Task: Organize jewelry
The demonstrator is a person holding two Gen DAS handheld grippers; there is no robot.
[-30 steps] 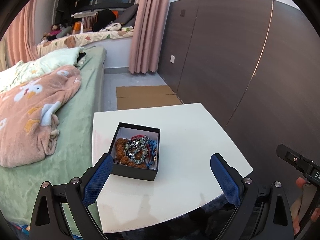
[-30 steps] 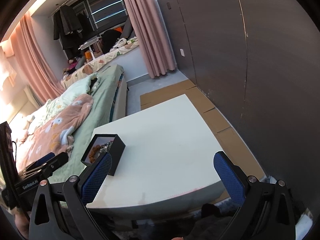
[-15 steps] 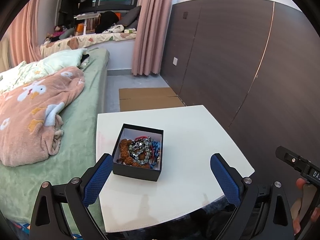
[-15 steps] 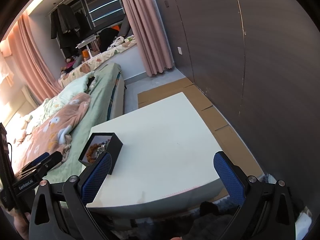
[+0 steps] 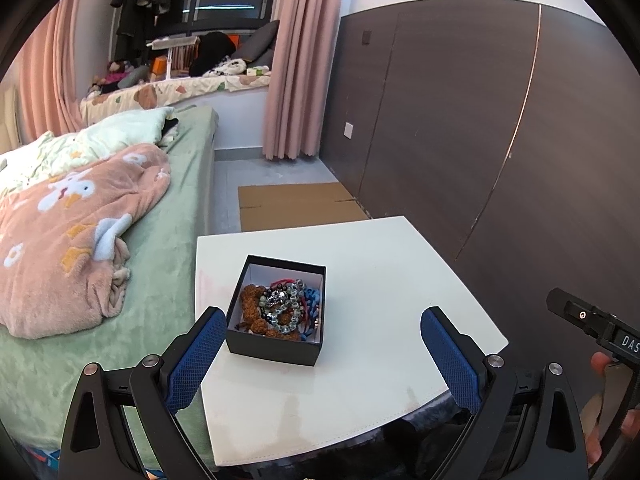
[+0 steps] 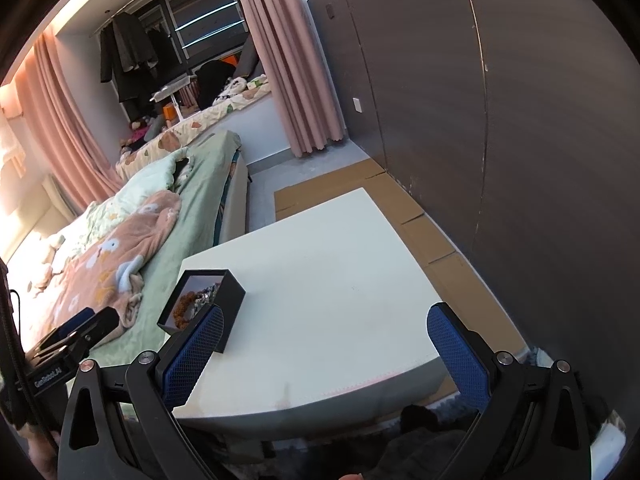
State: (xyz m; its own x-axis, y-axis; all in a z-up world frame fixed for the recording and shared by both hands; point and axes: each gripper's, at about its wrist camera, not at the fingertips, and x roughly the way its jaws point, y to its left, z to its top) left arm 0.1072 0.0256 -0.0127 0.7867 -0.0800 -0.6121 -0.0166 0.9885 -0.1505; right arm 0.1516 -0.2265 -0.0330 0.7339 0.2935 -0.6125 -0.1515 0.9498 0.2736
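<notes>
Left gripper (image 5: 322, 354) spread wide, holding nothing, above near edge of white table (image 5: 384, 280). Right gripper (image 6: 326, 350) likewise spread, empty. Black box (image 5: 276, 310) on table's left part, open, holding tangled beaded bracelets (image 5: 278, 310). Bed (image 5: 168, 264) beside table.

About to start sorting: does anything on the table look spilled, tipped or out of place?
Nothing spilled. The black box sits upright on the white table, near its bed-side edge. The bracelets inside lie in one tangled heap, none over the rim.
</notes>
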